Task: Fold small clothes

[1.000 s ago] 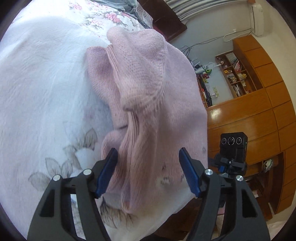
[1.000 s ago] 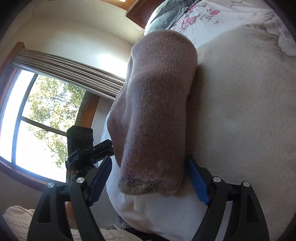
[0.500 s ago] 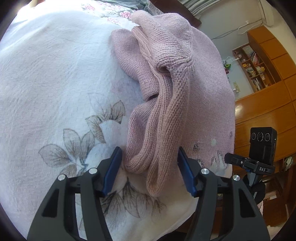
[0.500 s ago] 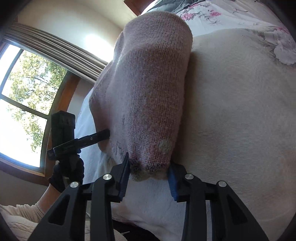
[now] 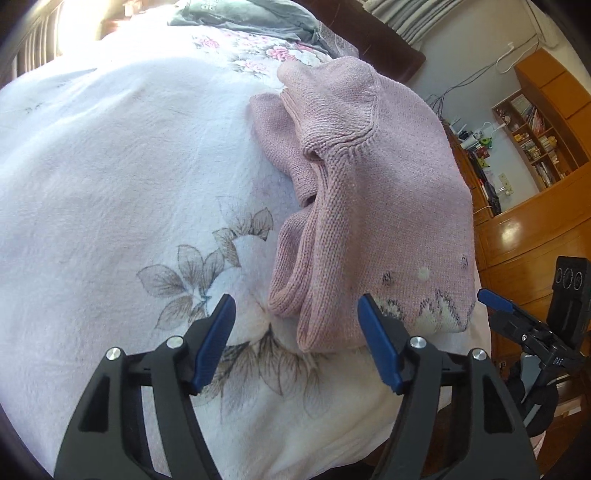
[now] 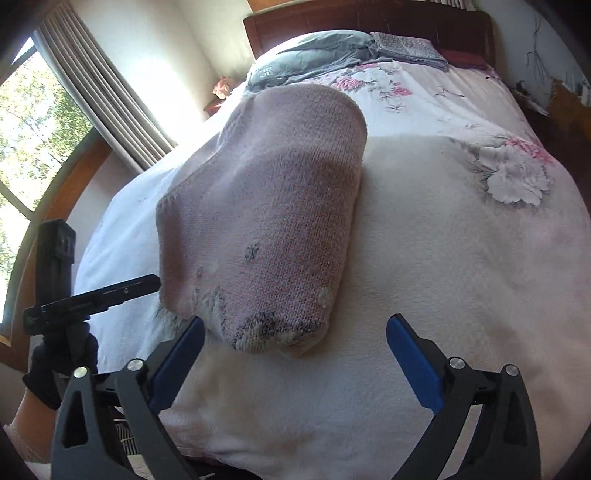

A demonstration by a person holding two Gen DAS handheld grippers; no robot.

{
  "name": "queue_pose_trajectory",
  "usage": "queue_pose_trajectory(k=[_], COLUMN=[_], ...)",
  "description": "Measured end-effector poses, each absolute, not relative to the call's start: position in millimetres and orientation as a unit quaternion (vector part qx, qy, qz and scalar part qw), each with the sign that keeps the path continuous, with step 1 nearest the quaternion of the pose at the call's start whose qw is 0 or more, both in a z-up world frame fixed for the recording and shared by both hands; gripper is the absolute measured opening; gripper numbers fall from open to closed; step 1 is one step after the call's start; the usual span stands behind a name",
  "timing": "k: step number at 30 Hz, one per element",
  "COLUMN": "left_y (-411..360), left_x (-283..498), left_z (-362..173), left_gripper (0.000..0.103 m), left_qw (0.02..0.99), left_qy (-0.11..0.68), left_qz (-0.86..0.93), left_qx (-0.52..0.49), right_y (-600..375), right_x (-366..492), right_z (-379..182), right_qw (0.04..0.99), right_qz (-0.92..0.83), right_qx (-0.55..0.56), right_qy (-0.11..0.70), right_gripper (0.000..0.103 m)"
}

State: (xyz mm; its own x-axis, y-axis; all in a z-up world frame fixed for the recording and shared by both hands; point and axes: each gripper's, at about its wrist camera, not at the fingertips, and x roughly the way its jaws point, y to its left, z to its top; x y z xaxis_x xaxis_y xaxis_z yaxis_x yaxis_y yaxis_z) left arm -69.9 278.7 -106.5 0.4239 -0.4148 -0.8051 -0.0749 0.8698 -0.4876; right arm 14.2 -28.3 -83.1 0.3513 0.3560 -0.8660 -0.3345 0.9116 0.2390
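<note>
A pink knitted sweater [image 5: 373, 192] lies folded in a narrow bundle on the white flowered bedspread [image 5: 110, 184], its patterned hem toward me and a sleeve fold bulging on its left side. My left gripper [image 5: 297, 325] stands open just short of that hem, nothing between its blue pads. In the right wrist view the same sweater [image 6: 266, 221] lies ahead and left of centre. My right gripper [image 6: 295, 345] is open wide, its left pad close to the hem's corner, holding nothing. The other gripper's tip [image 6: 110, 293] shows at the left, held by a gloved hand [image 6: 59, 365].
Grey folded clothes [image 6: 325, 55] lie near the dark headboard [image 6: 369, 22]. A window with curtains [image 6: 92, 88] is left of the bed. Wooden cabinets and shelves [image 5: 539, 147] stand on the other side. The bed's near edge drops off just below both grippers.
Both grippers let go of the sweater's hem and drew back toward the bed's edge. The right one was shut on the hem half a second ago and now stands wide open.
</note>
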Motion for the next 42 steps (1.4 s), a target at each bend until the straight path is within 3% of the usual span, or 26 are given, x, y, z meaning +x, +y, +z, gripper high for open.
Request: queue_pose_trajectory(k=[11, 32, 42], left_y=[256.0, 243.9, 239.5], left_x=[-102.1, -138.1, -144.2], left_z=[-60.7, -6.4, -3.2], left_gripper=[0.080, 0.082, 0.082], left_qw=[0.833, 0.858, 0.858], left_qy=[0.514, 0.489, 0.492], left_qz=[-0.054, -0.033, -0.028], left_qx=[-0.196, -0.152, -0.144], right_y=[-10.5, -8.5, -5.7], right_x=[-16.9, -40.3, -40.0], right_z=[-53.5, -9.8, -14.8], right_qw=[0.853, 0.883, 0.877], right_qz=[0.170, 0.114, 0.104], right_qx=[-0.032, -0.055, -0.059], right_qy=[0.493, 0.452, 0.465], right_gripper=[0.099, 0.099, 0.099])
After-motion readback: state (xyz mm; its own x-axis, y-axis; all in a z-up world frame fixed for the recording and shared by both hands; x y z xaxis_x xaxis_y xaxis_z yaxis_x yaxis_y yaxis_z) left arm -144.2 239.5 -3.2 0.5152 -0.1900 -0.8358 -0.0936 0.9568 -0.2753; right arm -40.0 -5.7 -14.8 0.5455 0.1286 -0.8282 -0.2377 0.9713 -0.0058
